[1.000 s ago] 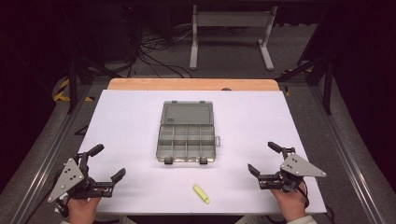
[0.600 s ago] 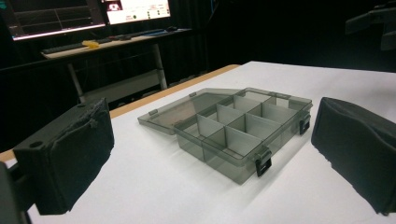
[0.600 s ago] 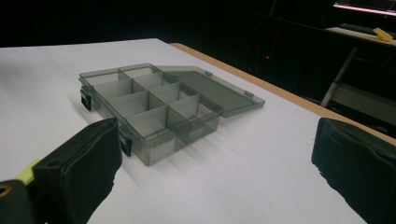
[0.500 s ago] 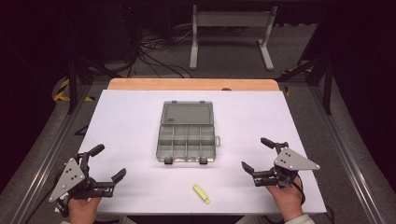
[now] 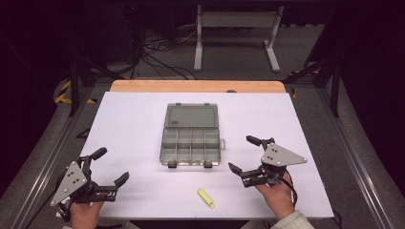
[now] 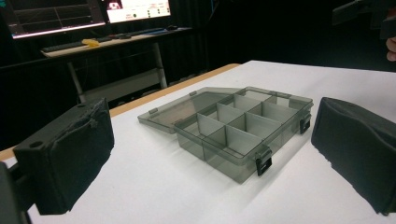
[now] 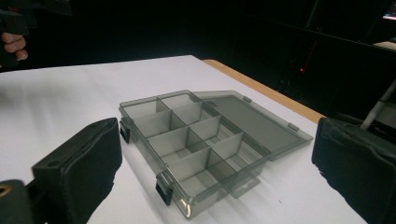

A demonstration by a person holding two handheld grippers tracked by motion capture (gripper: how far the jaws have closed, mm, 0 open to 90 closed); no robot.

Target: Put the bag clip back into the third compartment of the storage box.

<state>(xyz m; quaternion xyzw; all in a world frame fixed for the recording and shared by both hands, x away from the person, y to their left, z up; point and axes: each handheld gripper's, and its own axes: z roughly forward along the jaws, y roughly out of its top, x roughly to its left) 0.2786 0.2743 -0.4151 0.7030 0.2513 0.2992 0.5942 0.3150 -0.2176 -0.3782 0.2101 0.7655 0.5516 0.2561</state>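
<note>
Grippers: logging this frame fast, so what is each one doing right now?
Left gripper: open, holding nothing, above the table.
Right gripper: open, holding nothing, beside the open organiser box.

Setting: a lab or test room, dim, with dark surroundings on all sides. A white table top [image 5: 133, 124] on a wooden board [image 5: 196, 86] stands in the middle, lit from above. Grey carpet floor [image 5: 229, 47] at 12 o'clock, with loose black cables [image 5: 157, 52] lying at 11 o'clock and the grey metal legs of a stand [image 5: 236, 33] beyond the far edge. Black-and-yellow hazard tape [image 5: 62, 93] on the floor at 10 o'clock. Dark metal frame posts [image 5: 74, 81] flank the table. The left gripper view shows monitors [image 6: 84, 14] with graphs above a desk [image 6: 102, 42] carrying a keyboard.
</note>
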